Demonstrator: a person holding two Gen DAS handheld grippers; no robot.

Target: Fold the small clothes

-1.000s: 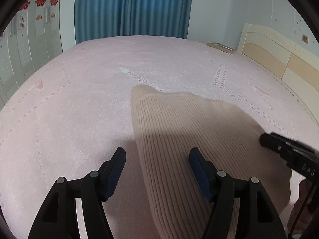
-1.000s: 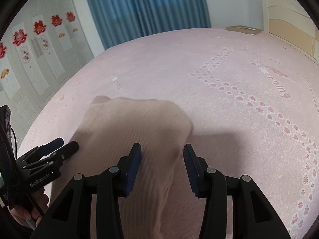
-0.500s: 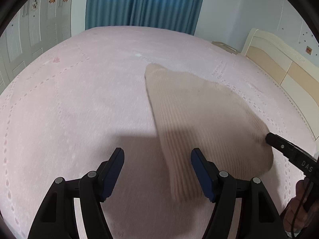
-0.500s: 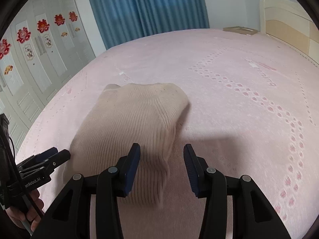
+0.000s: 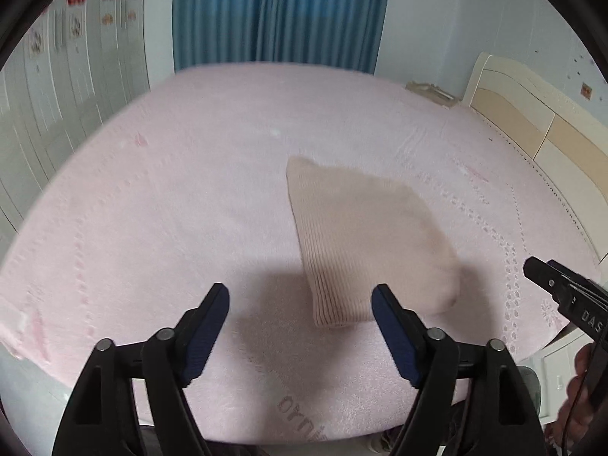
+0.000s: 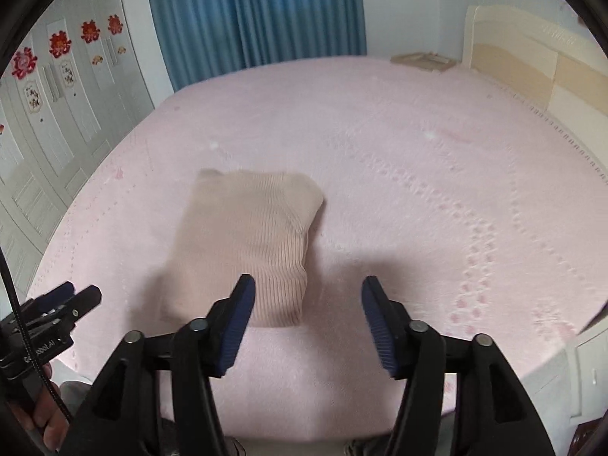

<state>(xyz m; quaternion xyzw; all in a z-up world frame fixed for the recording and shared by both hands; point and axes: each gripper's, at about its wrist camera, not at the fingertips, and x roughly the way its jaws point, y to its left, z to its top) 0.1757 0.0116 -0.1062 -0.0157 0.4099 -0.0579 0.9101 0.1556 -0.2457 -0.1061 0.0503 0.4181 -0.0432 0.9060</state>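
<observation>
Beige ribbed knit, the folded garment [image 5: 364,243] lies flat on the pink bed [image 5: 190,190], near the bed's front edge. The left gripper [image 5: 300,300] hangs above it with jaws spread and opening, nothing between the pads; the garment's near corner shows just beyond the right pad. The right gripper [image 6: 307,292] is likewise spread and opening, holding nothing, with the garment [image 6: 247,243] beyond its left pad. Bare bedspread stretches wide on every side. A cream headboard [image 6: 532,64] bounds the right, blue curtains [image 5: 281,15] hang behind.
</observation>
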